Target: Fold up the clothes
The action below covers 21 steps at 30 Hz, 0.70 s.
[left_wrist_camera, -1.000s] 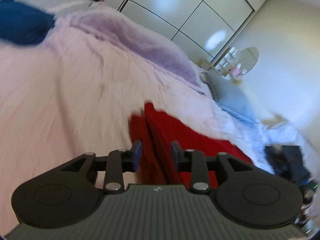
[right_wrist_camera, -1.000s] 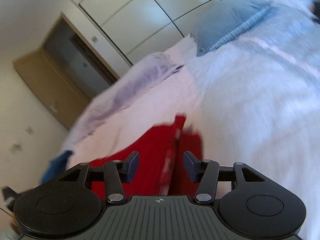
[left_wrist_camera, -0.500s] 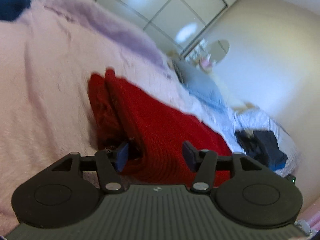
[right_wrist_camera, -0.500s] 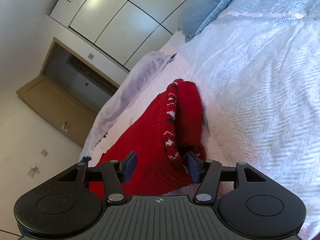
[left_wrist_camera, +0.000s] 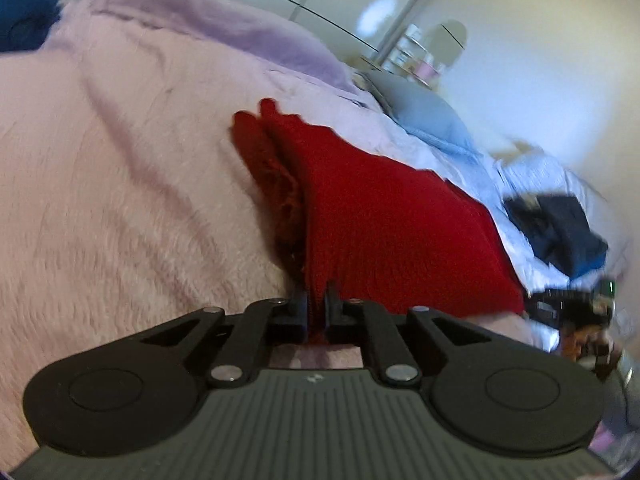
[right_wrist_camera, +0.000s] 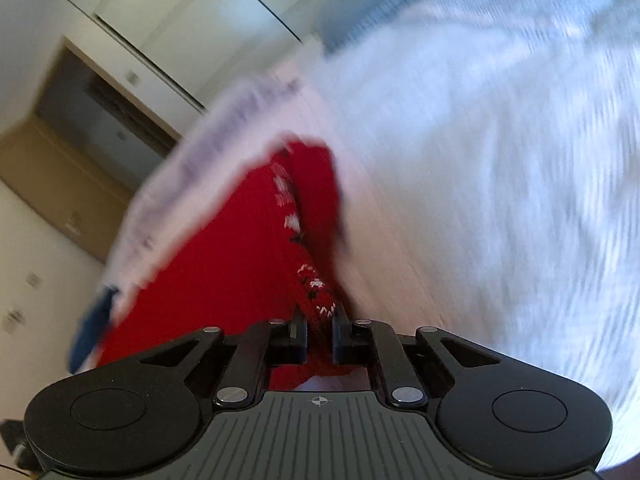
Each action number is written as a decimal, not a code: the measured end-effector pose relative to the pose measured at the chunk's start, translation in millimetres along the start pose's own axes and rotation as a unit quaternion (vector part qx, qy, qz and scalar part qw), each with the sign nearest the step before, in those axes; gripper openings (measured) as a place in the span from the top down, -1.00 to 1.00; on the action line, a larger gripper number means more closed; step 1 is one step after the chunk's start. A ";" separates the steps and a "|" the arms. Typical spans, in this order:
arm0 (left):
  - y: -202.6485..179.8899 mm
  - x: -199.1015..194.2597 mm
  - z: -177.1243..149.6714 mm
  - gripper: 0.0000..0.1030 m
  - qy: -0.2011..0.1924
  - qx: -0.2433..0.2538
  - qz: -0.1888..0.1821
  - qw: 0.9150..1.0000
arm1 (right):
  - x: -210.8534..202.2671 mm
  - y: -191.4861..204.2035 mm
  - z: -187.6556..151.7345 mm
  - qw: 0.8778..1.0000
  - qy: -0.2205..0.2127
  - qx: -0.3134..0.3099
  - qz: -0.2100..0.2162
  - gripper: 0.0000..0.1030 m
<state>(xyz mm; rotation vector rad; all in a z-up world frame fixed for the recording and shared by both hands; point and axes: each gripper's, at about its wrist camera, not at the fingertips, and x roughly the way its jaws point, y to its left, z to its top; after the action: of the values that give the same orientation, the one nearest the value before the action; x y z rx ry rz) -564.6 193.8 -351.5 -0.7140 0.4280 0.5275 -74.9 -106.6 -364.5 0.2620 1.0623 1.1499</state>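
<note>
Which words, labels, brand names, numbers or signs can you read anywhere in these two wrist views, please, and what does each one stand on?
None can be read.
Red sweater: a white knitted pattern along one edge, no letters.
Left gripper and right gripper: each body bears only a small crosshair mark, no text.
Items on the shelf by the mirror: too small and blurred to read.
Wardrobe doors: plain.

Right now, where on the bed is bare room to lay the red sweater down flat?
The pink blanket lies bare between the red sweater and the blue garment. The white bedspread on the sweater's other side is also bare. It is crowded toward the dark clothes pile. The left gripper and right gripper have just closed on the sweater's edge.
</note>
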 end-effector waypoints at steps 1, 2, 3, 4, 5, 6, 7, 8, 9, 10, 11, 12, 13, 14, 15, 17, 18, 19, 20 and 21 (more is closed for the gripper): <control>0.6 -0.3 -2.3 0.79 -0.004 -0.011 0.001 1.000 | -2.0 0.0 -1.4 1.000 -0.006 0.005 0.007 0.82; -2.0 -3.9 -3.1 0.71 -0.011 -0.017 -0.005 1.000 | -5.4 1.5 -1.3 1.000 -0.011 0.006 0.014 0.77; -4.2 -6.9 -3.8 0.60 -0.015 -0.020 -0.007 1.000 | -9.2 4.3 -0.4 1.000 -0.015 0.002 0.020 0.70; -6.3 -9.7 -4.5 0.44 -0.019 -0.023 -0.008 1.000 | -13.4 7.9 1.0 1.000 -0.017 -0.005 0.025 0.46; -8.4 -12.6 -5.2 0.40 -0.023 -0.026 -0.009 0.999 | -17.5 10.6 2.0 0.999 -0.023 -0.011 0.027 0.22; -6.7 -14.1 -5.9 0.39 -0.027 -0.038 -0.013 0.999 | -21.6 12.7 2.9 0.999 -0.032 -0.016 0.028 0.08; -4.6 -15.5 -6.5 0.38 -0.030 -0.052 -0.016 0.998 | -22.9 13.3 3.4 0.999 -0.038 -0.017 0.032 -0.06; -1.9 -13.0 -5.8 0.44 -0.031 -0.069 -0.018 0.997 | -22.4 12.8 3.8 0.998 -0.042 -0.016 0.038 -0.06; -1.2 -12.5 -4.5 0.48 -0.029 -0.076 -0.012 0.997 | -18.9 12.8 4.9 0.999 -0.034 -0.016 0.027 -0.06; -0.7 -12.2 -3.2 0.52 -0.027 -0.082 -0.005 0.996 | -13.5 13.2 6.5 1.000 -0.017 -0.017 0.004 -0.06; -2.0 -16.3 -1.1 0.49 -0.028 -0.077 0.004 0.997 | -11.2 13.4 8.6 1.000 -0.010 -0.018 -0.013 -0.06; -3.2 -23.9 1.3 0.46 -0.034 -0.074 0.013 0.997 | -13.9 13.0 10.8 1.000 -0.017 -0.016 -0.018 -0.06; -4.4 -31.8 3.7 0.39 -0.040 -0.070 0.021 0.996 | -20.4 12.6 12.9 0.999 -0.031 -0.012 -0.013 -0.06; -5.8 -38.2 8.2 0.38 -0.047 -0.066 0.029 0.996 | -25.6 13.0 16.1 0.999 -0.042 -0.011 -0.008 -0.06; -7.9 -38.1 14.8 0.37 -0.053 -0.059 0.033 0.996 | -29.2 13.7 20.1 0.999 -0.051 -0.012 -0.002 -0.06; -12.1 -36.7 28.4 0.36 -0.063 -0.045 0.040 0.996 | -26.0 20.0 29.5 0.998 -0.060 -0.027 0.006 -0.06; -14.1 -30.0 35.2 0.36 -0.064 -0.041 0.043 0.996 | -20.5 24.3 34.2 0.998 -0.060 -0.036 0.007 -0.06; -15.7 -19.9 40.9 0.35 -0.060 -0.036 0.047 0.996 | -15.0 28.6 38.9 0.997 -0.060 -0.045 0.008 -0.06; -17.2 -9.4 46.5 0.31 -0.055 -0.030 0.052 0.997 | -8.3 32.0 42.5 0.997 -0.060 -0.051 0.008 -0.06; -18.6 1.0 52.1 0.29 -0.051 -0.025 0.056 0.997 | 0.0 34.3 45.3 0.997 -0.058 -0.056 0.007 -0.06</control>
<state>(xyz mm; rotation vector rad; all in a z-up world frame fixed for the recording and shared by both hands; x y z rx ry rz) -543.0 219.1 -307.3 -0.7103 0.3626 0.6795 -60.1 -76.7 -318.5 0.2463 0.8921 1.1888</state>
